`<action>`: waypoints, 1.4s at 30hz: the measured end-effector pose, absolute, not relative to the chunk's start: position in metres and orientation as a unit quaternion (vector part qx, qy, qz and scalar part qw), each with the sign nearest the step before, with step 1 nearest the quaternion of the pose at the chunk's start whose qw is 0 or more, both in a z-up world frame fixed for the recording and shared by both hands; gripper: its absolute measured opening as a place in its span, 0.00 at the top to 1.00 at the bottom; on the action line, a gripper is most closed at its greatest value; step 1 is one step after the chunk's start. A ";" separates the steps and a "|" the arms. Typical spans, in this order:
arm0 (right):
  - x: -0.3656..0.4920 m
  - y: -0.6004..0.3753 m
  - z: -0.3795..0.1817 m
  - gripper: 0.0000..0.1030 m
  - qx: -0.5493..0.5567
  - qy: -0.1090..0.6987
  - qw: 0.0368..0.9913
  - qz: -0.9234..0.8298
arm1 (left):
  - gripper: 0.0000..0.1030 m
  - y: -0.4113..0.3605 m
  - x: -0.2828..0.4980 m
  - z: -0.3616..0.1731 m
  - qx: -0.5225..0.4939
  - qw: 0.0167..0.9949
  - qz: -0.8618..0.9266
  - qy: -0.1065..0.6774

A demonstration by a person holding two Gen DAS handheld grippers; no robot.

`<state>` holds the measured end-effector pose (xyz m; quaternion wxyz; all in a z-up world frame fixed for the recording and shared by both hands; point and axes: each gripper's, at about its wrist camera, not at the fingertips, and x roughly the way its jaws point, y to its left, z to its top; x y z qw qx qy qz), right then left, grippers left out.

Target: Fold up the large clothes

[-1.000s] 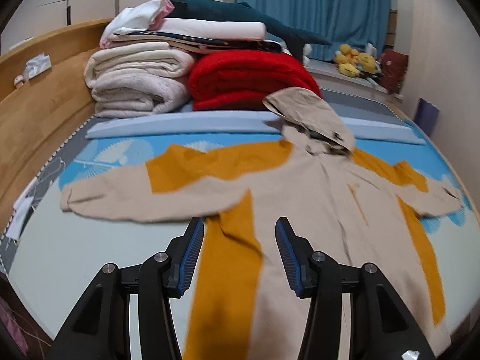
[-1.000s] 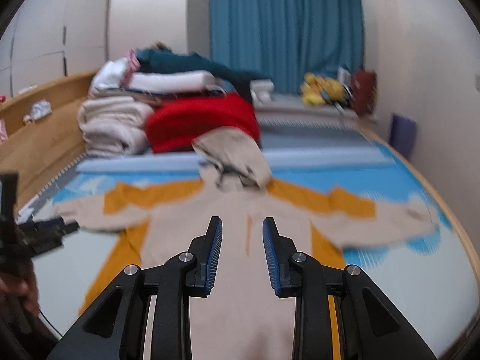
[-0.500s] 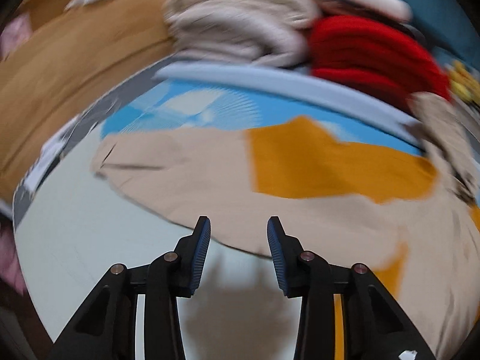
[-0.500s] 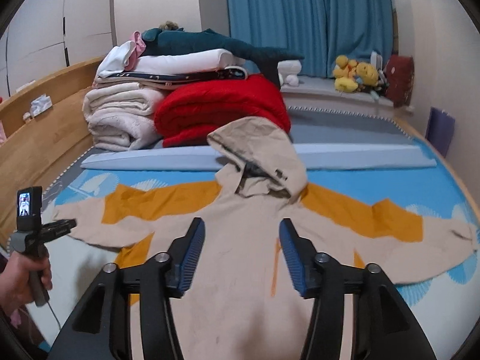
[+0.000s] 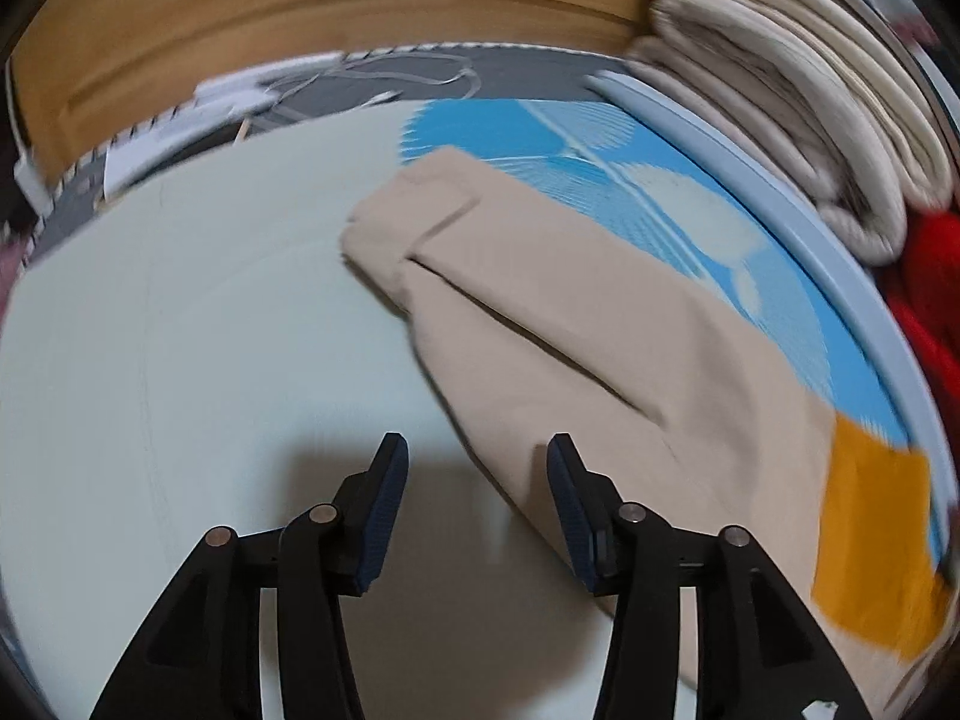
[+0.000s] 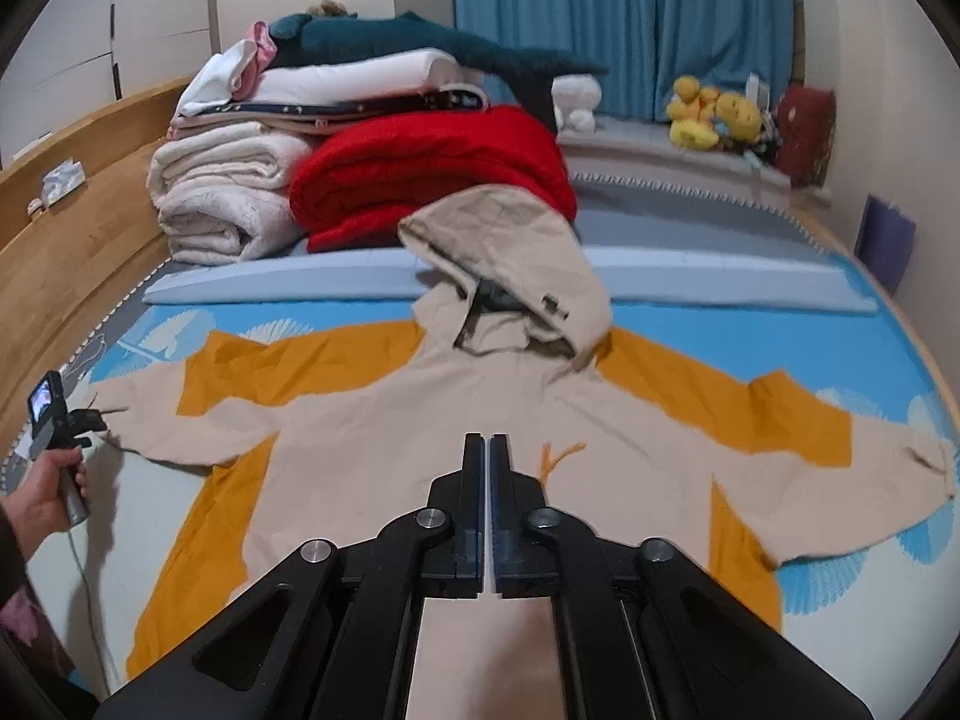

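**Left jaws closing in on the sleeve cuff**

The hooded jacket (image 6: 456, 420) lies spread flat on the bed (image 5: 180, 330), sleeves out. The left gripper (image 5: 477, 468) hangs above the sheet, its jaws part-open and just widened, empty; the sleeve cuff (image 5: 396, 222) lies ahead and to their right. The right gripper (image 6: 486, 450) has just snapped its jaws together on nothing, over the jacket's chest. Risk: the left jaws could pinch sheet with sleeve, dragging both. No containers show.
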<state>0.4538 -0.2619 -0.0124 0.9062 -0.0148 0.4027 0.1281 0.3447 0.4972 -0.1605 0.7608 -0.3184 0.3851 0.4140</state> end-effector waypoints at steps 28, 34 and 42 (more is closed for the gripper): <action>0.453 -0.306 -0.034 0.98 0.022 0.501 0.859 0.100 | 1.00 0.088 0.428 0.048 -0.148 0.933 -0.008 0.329; 0.452 -0.335 -0.040 0.96 0.037 0.518 0.851 0.082 | 0.84 -0.019 0.442 -0.042 -0.110 0.850 -0.104 0.505; 0.466 -0.336 -0.034 0.94 0.087 0.517 0.845 0.111 | 0.81 0.052 0.390 0.028 -0.154 0.870 0.032 0.468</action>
